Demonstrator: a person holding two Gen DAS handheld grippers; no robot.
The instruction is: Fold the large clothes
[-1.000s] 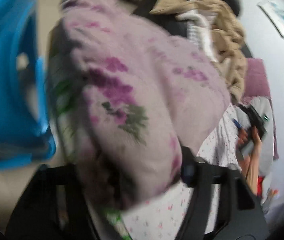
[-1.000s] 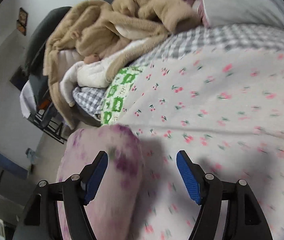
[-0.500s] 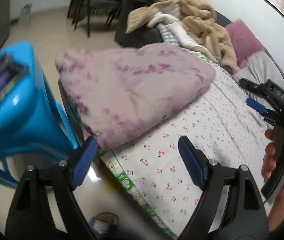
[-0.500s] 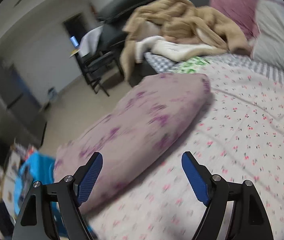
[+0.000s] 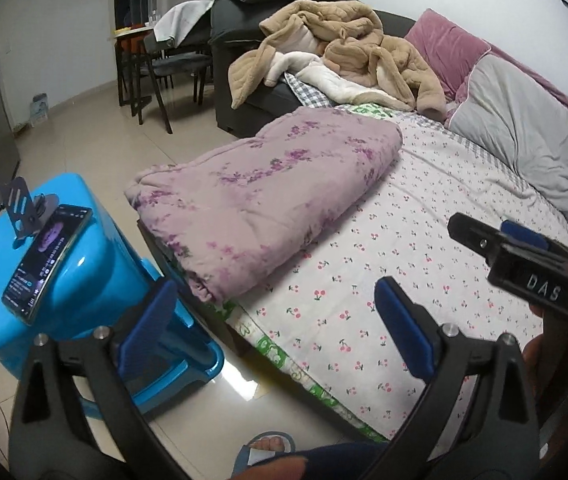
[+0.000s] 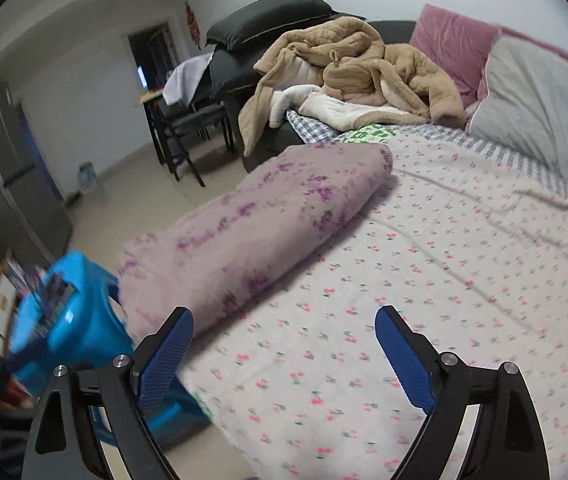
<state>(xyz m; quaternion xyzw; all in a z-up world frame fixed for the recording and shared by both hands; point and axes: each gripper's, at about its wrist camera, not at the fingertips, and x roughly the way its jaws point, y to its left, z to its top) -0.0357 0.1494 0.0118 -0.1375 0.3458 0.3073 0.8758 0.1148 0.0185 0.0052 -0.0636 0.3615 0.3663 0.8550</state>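
Both grippers' fingers opening, empty; folded quilt on bed.

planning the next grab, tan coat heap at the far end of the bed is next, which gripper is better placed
Slightly the right. The right gripper looks up the open sheet toward the coat heap. The left gripper hangs over the bed edge beside the blue stool, with the folded quilt ahead. Both jaws are opening, empty.
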